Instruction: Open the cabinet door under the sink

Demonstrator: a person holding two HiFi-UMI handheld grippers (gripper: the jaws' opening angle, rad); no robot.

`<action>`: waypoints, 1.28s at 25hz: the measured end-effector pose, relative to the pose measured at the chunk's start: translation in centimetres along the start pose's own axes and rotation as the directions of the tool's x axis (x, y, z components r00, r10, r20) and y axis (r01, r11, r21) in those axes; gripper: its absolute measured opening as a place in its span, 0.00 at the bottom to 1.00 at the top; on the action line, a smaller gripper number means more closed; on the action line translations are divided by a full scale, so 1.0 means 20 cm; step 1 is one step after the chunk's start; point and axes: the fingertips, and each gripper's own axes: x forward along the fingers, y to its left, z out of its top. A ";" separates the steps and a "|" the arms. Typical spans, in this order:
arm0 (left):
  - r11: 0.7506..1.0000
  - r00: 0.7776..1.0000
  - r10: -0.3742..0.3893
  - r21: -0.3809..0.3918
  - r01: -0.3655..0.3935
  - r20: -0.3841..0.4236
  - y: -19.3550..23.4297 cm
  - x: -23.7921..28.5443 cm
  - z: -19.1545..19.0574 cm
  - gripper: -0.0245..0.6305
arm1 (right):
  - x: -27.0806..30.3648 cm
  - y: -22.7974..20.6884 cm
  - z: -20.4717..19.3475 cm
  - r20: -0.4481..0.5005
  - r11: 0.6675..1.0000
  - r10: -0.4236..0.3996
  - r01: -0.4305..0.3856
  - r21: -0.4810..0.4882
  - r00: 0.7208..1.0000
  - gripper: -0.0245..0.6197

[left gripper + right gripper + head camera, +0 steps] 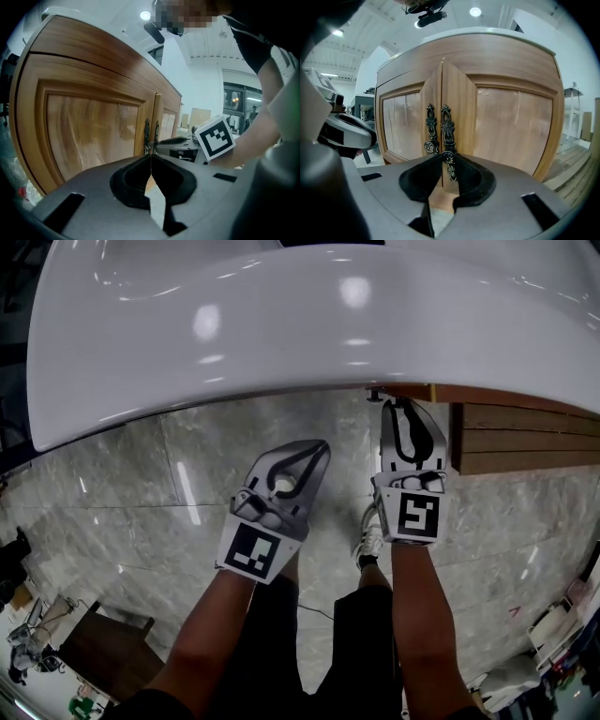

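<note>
Overhead, the white glossy sink [281,334] fills the upper head view, with the grey marble floor [122,512] below it. The brown wooden cabinet [89,126] stands directly under the sink, facing both grippers.

Task status: judged to be at the grasp stage. The two panelled doors appear to meet along the centre seam, so the pull that swings a door outward is judged still to come. Whether the seam has begun to part cannot be told.

The right-hand door [515,126], as the right gripper view shows it, is a framed panel of warm, glossy wood grain with a raised border. The left-hand door [401,124] matches it.

The right gripper [449,161] is at the seam, its fingers pinching the lower end of the dark ornate metal handle [447,129] of the right-hand door, just at its round rosette. The left gripper [151,158] hangs a little back from the cabinet, its fingers pressed together on nothing.

A twin handle [430,126] sits just beside the first, on the left-hand door, untouched. Both are slim, vertical, scrolled castings.
</note>
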 end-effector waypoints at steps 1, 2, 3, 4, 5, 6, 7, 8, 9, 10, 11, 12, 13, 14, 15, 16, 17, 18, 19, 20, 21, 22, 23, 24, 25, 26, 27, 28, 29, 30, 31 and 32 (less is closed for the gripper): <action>1.000 1.000 0.005 0.005 -0.005 -0.005 0.00 0.00 -0.01 0.07 | -0.01 0.00 0.00 0.010 1.000 0.007 -0.007 0.005 1.000 0.19; 1.000 1.000 0.012 0.002 -0.012 -0.005 0.00 -0.01 -0.01 0.07 | -0.02 0.00 -0.01 0.011 1.000 0.016 -0.016 0.001 1.000 0.19; 1.000 1.000 0.021 -0.004 -0.021 0.000 0.00 -0.01 -0.01 0.07 | -0.03 0.00 -0.02 0.009 1.000 0.024 -0.024 -0.006 1.000 0.19; 1.000 1.000 0.028 -0.008 -0.028 0.004 0.00 -0.01 -0.01 0.07 | -0.04 0.00 -0.03 0.010 0.999 0.031 -0.031 -0.010 0.999 0.19; 0.999 0.999 0.032 -0.007 -0.032 0.004 -0.01 -0.01 -0.01 0.07 | -0.05 0.00 -0.03 0.012 0.999 0.039 -0.039 -0.013 0.999 0.19; 0.999 0.999 0.035 -0.002 -0.035 0.002 -0.02 -0.01 -0.01 0.07 | -0.06 0.00 -0.03 0.008 0.999 0.050 -0.050 -0.020 0.999 0.19; 0.999 0.999 0.040 0.000 -0.040 0.002 -0.04 -0.01 -0.01 0.07 | -0.08 0.01 -0.04 -0.005 0.998 0.063 -0.063 -0.030 0.998 0.19; 0.999 0.999 0.047 -0.004 -0.047 0.005 -0.06 -0.01 -0.01 0.07 | -0.09 0.01 -0.05 -0.014 0.997 0.075 -0.076 -0.033 0.997 0.19; 0.998 0.998 0.056 -0.012 -0.056 0.010 -0.07 -0.01 -0.01 0.07 | -0.11 0.01 -0.05 -0.007 0.996 0.085 -0.085 -0.028 0.996 0.19; 0.998 0.998 0.065 -0.020 -0.064 0.014 -0.09 -0.01 -0.01 0.07 | -0.13 0.01 -0.04 0.007 0.995 0.093 -0.093 -0.022 0.996 0.19; 0.997 0.997 0.073 -0.025 -0.072 0.016 -0.11 0.00 -0.01 0.07 | -0.15 0.01 -0.04 0.018 0.995 0.100 -0.100 -0.019 0.995 0.19; 0.996 0.997 0.080 -0.030 -0.080 0.019 -0.12 0.00 -0.01 0.07 | -0.17 0.01 -0.04 0.024 0.994 0.108 -0.107 -0.021 0.994 0.19; 0.995 0.996 0.090 -0.041 -0.089 0.023 -0.13 0.01 -0.01 0.07 | -0.18 0.01 -0.05 0.027 0.993 0.115 -0.114 -0.025 0.993 0.19; 0.993 0.994 0.103 -0.063 -0.101 0.033 -0.14 0.01 0.00 0.07 | -0.20 0.01 -0.06 0.026 0.992 0.121 -0.120 -0.028 0.992 0.19; 0.990 0.992 0.117 -0.090 -0.113 0.044 -0.15 0.01 0.00 0.07 | -0.22 0.01 -0.07 0.022 0.991 0.128 -0.127 -0.029 0.992 0.19; 0.987 0.991 0.127 -0.109 -0.121 0.051 -0.16 0.01 0.00 0.07 | -0.24 0.02 -0.08 0.018 0.990 0.135 -0.135 -0.029 0.991 0.19; 0.985 0.990 0.134 -0.116 -0.127 0.055 -0.18 0.01 0.00 0.07 | -0.25 0.02 -0.09 0.015 0.989 0.144 -0.143 -0.029 0.990 0.19; 0.985 0.989 0.137 -0.116 -0.130 0.055 -0.19 0.01 0.00 0.07 | -0.27 0.02 -0.10 0.014 0.988 0.152 -0.152 -0.027 0.988 0.19; 0.985 0.989 0.139 -0.110 -0.133 0.054 -0.21 0.02 0.00 0.07 | -0.29 0.01 -0.10 0.015 0.987 0.159 -0.159 -0.024 0.987 0.19; 0.985 0.989 0.142 -0.104 -0.135 0.053 -0.23 0.02 0.00 0.07 | -0.30 0.01 -0.11 0.017 0.986 0.166 -0.166 -0.021 0.986 0.19; 0.985 0.988 0.146 -0.105 -0.140 0.055 -0.24 0.03 -0.01 0.07 | -0.32 0.01 -0.12 0.019 0.984 0.175 -0.174 -0.020 0.984 0.19; 0.983 0.986 0.153 -0.112 -0.146 0.058 -0.26 0.03 -0.01 0.07 | -0.34 0.00 -0.12 0.022 0.982 0.186 -0.185 -0.023 0.982 0.19; 0.981 0.985 0.160 -0.118 -0.152 0.060 -0.28 0.03 -0.01 0.07 | -0.36 0.00 -0.13 0.024 0.980 0.198 -0.197 -0.024 0.980 0.19; 0.981 0.985 0.164 -0.120 -0.156 0.059 -0.30 0.03 -0.01 0.07 | -0.38 0.00 -0.14 0.025 0.978 0.210 -0.209 -0.025 0.977 0.19; 0.980 0.984 0.166 -0.119 -0.159 0.058 -0.32 0.02 -0.02 0.07 | -0.40 0.00 -0.14 0.026 0.975 0.221 -0.221 -0.027 0.975 0.19; 0.979 0.984 0.171 -0.121 -0.163 0.060 -0.34 0.02 -0.02 0.07 | -0.43 0.00 -0.15 0.028 0.972 0.233 -0.232 -0.031 0.972 0.19; 0.978 0.982 0.176 -0.126 -0.167 0.063 -0.36 0.02 -0.03 0.07 | -0.45 0.00 -0.15 0.030 0.969 0.244 -0.243 -0.036 0.969 0.19; 0.976 0.981 0.182 -0.131 -0.172 0.064 -0.38 0.02 -0.03 0.07 | -0.47 0.00 -0.16 0.033 0.967 0.254 -0.253 -0.039 0.967 0.19; 0.975 0.981 0.186 -0.135 -0.177 0.062 -0.40 0.02 -0.04 0.07 | -0.49 0.00 -0.17 0.034 0.964 0.263 -0.261 -0.041 0.964 0.19; 0.974 0.980 0.190 -0.135 -0.180 0.059 -0.42 0.01 -0.05 0.07 | -0.51 0.00 -0.18 0.033 0.962 0.272 -0.270 -0.043 0.962 0.19; 0.974 0.980 0.193 -0.132 -0.184 0.058 -0.44 0.01 -0.06 0.07 | -0.53 -0.01 -0.19 0.033 0.959 0.281 -0.280 -0.047 0.959 0.19; 0.974 0.979 0.196 -0.128 -0.187 0.057 -0.46 0.01 -0.06 0.07 | -0.55 -0.01 -0.20 0.033 0.956 0.292 -0.290 -0.051 0.956 0.19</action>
